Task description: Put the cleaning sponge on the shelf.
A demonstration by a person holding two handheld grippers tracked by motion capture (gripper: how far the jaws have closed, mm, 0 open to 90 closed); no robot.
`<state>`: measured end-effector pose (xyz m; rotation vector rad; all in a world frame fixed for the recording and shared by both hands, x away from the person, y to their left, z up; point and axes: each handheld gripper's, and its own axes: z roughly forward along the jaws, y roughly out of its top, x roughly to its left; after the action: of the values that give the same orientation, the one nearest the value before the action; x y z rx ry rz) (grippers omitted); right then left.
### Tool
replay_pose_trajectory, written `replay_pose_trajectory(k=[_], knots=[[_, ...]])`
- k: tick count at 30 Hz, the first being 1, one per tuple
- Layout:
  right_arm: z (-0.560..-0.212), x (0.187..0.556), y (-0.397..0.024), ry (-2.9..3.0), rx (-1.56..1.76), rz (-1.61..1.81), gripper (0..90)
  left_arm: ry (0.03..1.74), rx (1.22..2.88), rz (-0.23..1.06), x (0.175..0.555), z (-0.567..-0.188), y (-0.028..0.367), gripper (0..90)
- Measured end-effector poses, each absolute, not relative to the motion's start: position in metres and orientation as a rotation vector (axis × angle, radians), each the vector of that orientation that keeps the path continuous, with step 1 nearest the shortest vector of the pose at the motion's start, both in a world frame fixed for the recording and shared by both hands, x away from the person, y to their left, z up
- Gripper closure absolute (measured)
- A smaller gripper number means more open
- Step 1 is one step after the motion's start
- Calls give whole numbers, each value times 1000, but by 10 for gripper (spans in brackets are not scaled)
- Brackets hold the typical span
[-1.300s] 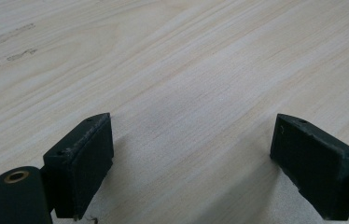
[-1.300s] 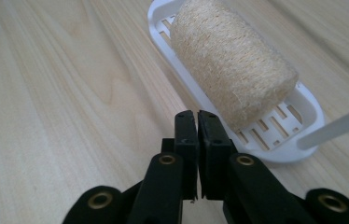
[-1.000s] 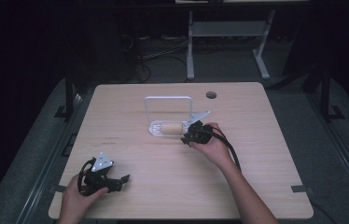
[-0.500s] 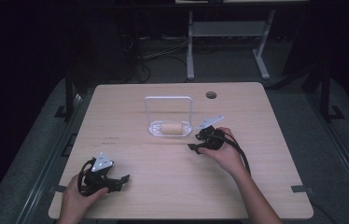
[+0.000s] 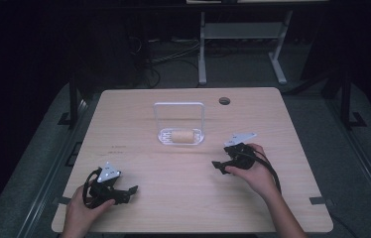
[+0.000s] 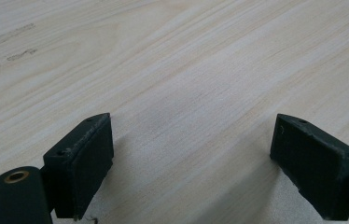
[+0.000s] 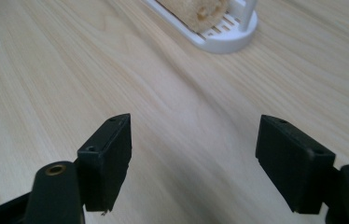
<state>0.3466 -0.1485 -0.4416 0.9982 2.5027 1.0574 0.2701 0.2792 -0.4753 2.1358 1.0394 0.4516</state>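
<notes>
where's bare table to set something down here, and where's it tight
Bare wood runs between the left gripper and the right gripper, across the table left of the white rack holding a bread roll, and along the right edge beyond the cable hole. It is tightest between the rack and the right gripper.

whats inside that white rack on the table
A tan bread roll lies on its side on the slotted base of the white rack, under the upright frame. The part of the base beneath the roll is covered, so nothing there can be made out.
</notes>
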Motion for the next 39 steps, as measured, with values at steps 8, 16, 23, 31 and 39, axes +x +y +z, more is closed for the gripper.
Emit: replay_pose_trajectory(k=[8, 16, 23, 31, 39], knots=[[-444, 327, -171, 2471, 1011, 1049, 242, 1039, 2136, 451, 270, -475, 279, 128], [-448, 307, -191, 2436, 1056, 1058, 229, 1039, 2136, 451, 270, -475, 279, 128], [-455, 289, -207, 2413, 1086, 1060, 229, 1039, 2136, 452, 270, -475, 279, 128], [-466, 271, -224, 2380, 1133, 1035, 225, 1039, 2136, 451, 270, -475, 279, 128], [-477, 262, -233, 2369, 1170, 991, 191, 1039, 2136, 451, 270, -475, 279, 128]])
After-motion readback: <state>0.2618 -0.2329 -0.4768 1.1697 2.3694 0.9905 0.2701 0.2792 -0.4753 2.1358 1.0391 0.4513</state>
